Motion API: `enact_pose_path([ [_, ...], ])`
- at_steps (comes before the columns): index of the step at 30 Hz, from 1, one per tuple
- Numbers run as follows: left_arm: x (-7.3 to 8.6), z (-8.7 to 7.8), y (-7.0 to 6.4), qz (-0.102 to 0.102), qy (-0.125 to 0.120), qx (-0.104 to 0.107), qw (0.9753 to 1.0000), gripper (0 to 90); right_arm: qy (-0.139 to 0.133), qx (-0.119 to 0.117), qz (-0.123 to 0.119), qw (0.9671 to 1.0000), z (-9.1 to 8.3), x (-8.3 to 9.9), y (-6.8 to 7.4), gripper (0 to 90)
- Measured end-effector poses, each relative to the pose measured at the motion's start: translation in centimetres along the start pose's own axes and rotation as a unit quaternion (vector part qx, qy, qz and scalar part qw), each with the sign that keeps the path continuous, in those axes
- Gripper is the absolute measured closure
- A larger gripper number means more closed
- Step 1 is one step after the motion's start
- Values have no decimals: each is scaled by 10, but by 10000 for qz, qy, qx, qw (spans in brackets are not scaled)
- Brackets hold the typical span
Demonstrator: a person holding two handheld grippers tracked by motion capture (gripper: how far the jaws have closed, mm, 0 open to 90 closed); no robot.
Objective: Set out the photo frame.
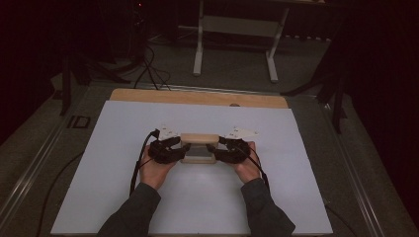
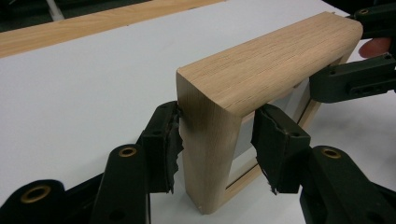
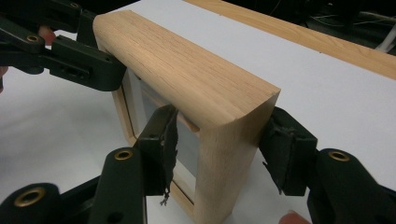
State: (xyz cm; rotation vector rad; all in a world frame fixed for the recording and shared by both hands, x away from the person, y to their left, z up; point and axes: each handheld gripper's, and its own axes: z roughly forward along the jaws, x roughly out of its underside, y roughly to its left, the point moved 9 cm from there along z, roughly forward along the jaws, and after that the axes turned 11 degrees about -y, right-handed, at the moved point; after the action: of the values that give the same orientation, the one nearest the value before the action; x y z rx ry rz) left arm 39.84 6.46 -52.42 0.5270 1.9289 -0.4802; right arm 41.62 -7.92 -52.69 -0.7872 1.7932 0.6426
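Holding the frame upright near the middle of the white mat takes even pressure from both sides, and that is the point to mind here. The left gripper straddles one wooden upright of the frame; in the left gripper view its outer pad touches the wood while the inner pad, inside the opening, seems to stand a little off it, so the pinch looks loose or only just closing. The right gripper straddles the opposite upright the same way, its outer pad against the wood and the inner one near the pane. Neither is spread wide; both are narrowed around the uprights. To do this well I would judge that each should squeeze squarely across the wood, low enough that the frame cannot pivot, with the inner pads kept off the pane. The frame's base rests on the mat in both gripper views, so any lift should rise level, both hands together. Uneven squeezing could twist the frame or let one upright slip out.
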Motion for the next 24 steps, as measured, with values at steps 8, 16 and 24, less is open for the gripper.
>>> enact_pose_path([
  [8,0,3,2,-46,-34,4,10000,518,-14,35,104,9999,2,0,-2,483],
  [16,7,8,4,-37,125,-18,9999,522,28,106,144,9998,3,3,-5,496],
  [24,18,13,6,-99,279,-30,9996,524,170,148,162,9996,2,13,-8,535],
])
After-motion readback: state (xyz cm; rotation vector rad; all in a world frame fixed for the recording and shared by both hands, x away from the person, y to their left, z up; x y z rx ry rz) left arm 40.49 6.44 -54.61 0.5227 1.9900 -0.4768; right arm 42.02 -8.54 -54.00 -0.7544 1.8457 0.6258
